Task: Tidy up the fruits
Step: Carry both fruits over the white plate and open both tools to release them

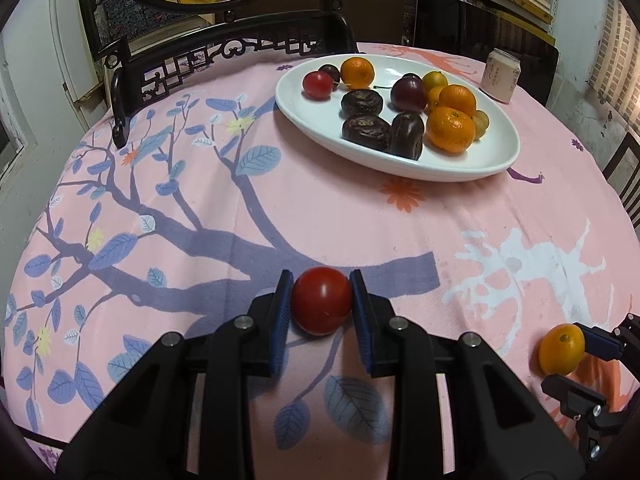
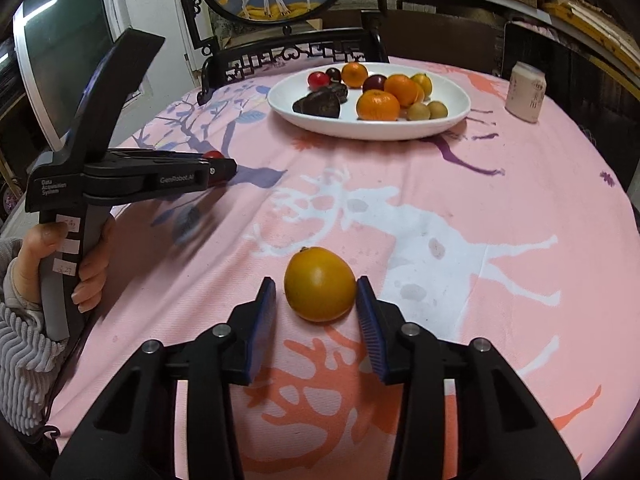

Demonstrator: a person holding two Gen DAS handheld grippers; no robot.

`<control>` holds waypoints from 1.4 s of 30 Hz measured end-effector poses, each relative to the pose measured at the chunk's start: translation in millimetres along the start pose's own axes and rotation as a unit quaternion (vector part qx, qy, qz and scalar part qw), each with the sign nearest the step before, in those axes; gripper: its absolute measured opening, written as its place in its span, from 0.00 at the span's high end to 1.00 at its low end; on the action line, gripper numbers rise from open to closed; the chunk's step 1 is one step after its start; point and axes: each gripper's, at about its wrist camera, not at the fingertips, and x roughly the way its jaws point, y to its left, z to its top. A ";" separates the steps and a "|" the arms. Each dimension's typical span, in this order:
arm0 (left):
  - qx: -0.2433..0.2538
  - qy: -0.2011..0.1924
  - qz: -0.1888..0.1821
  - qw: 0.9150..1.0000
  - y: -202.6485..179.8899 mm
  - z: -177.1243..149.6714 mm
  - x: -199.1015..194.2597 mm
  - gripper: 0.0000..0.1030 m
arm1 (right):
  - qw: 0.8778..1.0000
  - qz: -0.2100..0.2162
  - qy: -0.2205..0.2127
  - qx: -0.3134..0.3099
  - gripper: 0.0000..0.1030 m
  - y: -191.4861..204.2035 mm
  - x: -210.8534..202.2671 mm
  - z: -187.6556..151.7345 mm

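Observation:
My left gripper [image 1: 321, 300] is shut on a red round fruit [image 1: 321, 306], just above the pink tablecloth. It also shows in the right wrist view [image 2: 218, 168], at the left. My right gripper [image 2: 316, 300] is open around a yellow-orange fruit [image 2: 319, 284] that rests on the cloth; the right pad touches it and a gap shows at the left pad. That fruit shows in the left wrist view [image 1: 561, 348] at the lower right. A white oval plate [image 1: 488, 156] at the back holds oranges, plums and dark fruits.
A pale can [image 1: 500, 76] stands to the right of the plate [image 2: 452, 120]. A dark carved wooden stand [image 1: 224, 54] with a round painted screen sits at the table's far edge. The person's hand [image 2: 90, 268] holds the left gripper's handle.

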 end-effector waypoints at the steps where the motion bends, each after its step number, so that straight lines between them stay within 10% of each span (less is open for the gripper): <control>1: 0.000 0.002 -0.001 1.000 -0.2 -0.1 0.7 0.72 | 1.000 0.003 -0.002 0.004 0.65 -1.5 -0.9 0.5; 15: -0.003 -0.032 -0.015 0.999 -3.6 7.7 -19.9 0.72 | 0.996 -0.007 -0.035 0.085 0.66 -38.7 -13.0 11.8; 24: -0.028 -0.083 -0.023 0.996 3.1 84.1 -45.1 0.72 | 0.983 0.010 -0.110 0.145 0.65 -73.3 -37.5 100.0; 36: -0.027 -0.038 -0.011 0.999 -0.9 123.1 35.6 0.72 | 0.991 0.048 -0.037 0.120 0.65 -59.8 49.1 149.1; 42: -0.019 -0.033 -0.005 0.999 -3.8 120.1 48.8 0.42 | 0.990 0.035 -0.045 0.126 0.59 -67.6 49.8 144.4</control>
